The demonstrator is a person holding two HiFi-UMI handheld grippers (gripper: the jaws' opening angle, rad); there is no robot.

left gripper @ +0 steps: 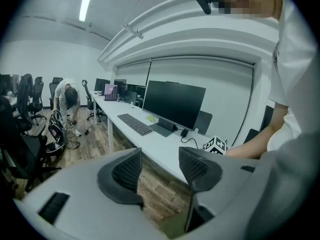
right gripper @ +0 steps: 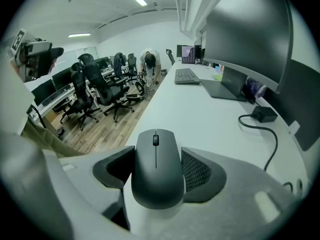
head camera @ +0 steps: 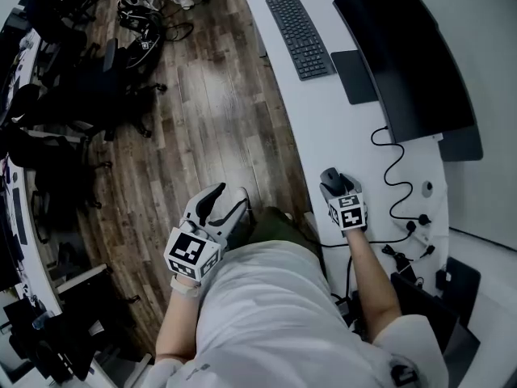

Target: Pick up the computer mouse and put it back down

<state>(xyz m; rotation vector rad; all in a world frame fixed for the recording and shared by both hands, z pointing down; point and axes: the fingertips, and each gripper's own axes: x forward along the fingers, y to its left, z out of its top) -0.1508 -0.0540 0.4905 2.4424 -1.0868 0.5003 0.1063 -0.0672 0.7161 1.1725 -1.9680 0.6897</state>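
Observation:
A dark grey computer mouse (right gripper: 156, 166) sits between the jaws of my right gripper (right gripper: 159, 170), which is shut on it with both pads against its sides. In the head view the mouse (head camera: 329, 175) pokes out ahead of the right gripper (head camera: 334, 184), close to the near edge of the white desk (head camera: 323, 120). I cannot tell whether the mouse rests on the desk or hangs just above it. My left gripper (head camera: 227, 204) hangs off the desk over the wooden floor beside the person's body. Its jaws stand open with nothing between them in the left gripper view (left gripper: 159, 171).
Further along the desk lie a black keyboard (head camera: 300, 24) and a large dark monitor (head camera: 404, 47) on a flat stand. A black cable (head camera: 394, 176) snakes to the right of the mouse. Office chairs (head camera: 73, 95) crowd the floor on the left. A person (right gripper: 150, 64) bends over far away.

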